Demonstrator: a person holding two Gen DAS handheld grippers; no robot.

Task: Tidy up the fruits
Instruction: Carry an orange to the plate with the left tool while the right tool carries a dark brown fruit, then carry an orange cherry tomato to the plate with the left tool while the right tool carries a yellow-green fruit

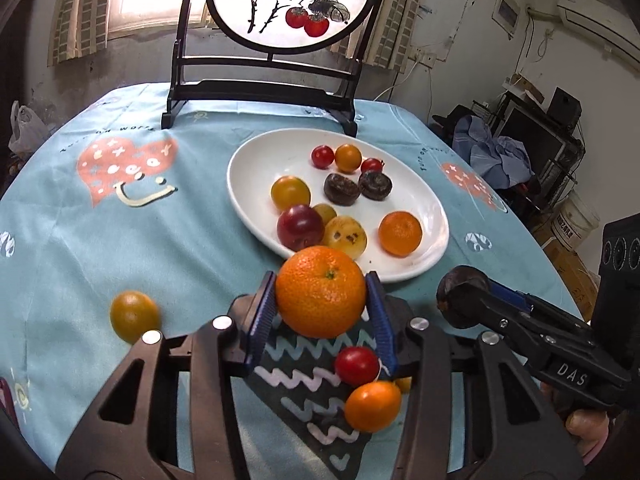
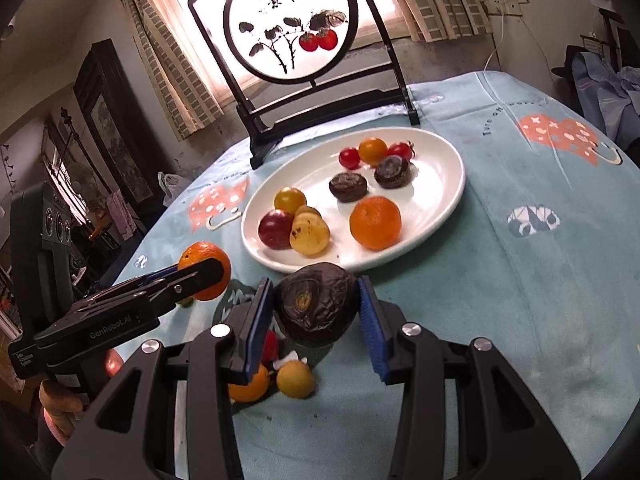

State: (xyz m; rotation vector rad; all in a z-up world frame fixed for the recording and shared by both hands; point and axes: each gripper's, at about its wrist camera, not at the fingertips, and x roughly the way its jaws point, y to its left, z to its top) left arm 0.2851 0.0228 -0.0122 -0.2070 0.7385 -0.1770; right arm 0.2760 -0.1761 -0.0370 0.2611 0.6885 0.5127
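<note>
Currently both tools are loaded. Left gripper [image 1: 321,300]: blue pads pinch a large orange [image 1: 320,291] from either side, held above the blue tablecloth [image 1: 80,248], just in front of the near rim of the white oval plate [image 1: 256,152]. Right gripper [image 2: 316,308]: pads clamp a dark wrinkled fruit [image 2: 314,306], also held just short of the plate's near rim [image 2: 460,184]. The left gripper's view shows the right gripper to its right, the dark fruit at its tip [image 1: 460,294]; the right gripper's view shows the left gripper [image 2: 200,272] to its left with the orange [image 2: 206,268]. Plate contents: two red cherry tomatoes [image 1: 322,157] and an orange one [image 1: 348,157] at the far side; two dark round flattened fruits [image 1: 341,189] mid-plate; a yellow-orange tomato [image 1: 291,193], a dark red plum [image 1: 300,227] and a spotted yellow fruit [image 1: 345,236] clustered together at the near left; a small mandarin [image 1: 400,233] apart at the near right. Off-plate on the cloth: a yellow-green tomato [image 1: 135,316] to the left; a red tomato [image 1: 357,365] and a small orange fruit [image 1: 373,406] on a dark zigzag-patterned patch [image 1: 304,376] under the left gripper. A round painted screen in a black stand [image 1: 290,0] sits behind the plate.
</note>
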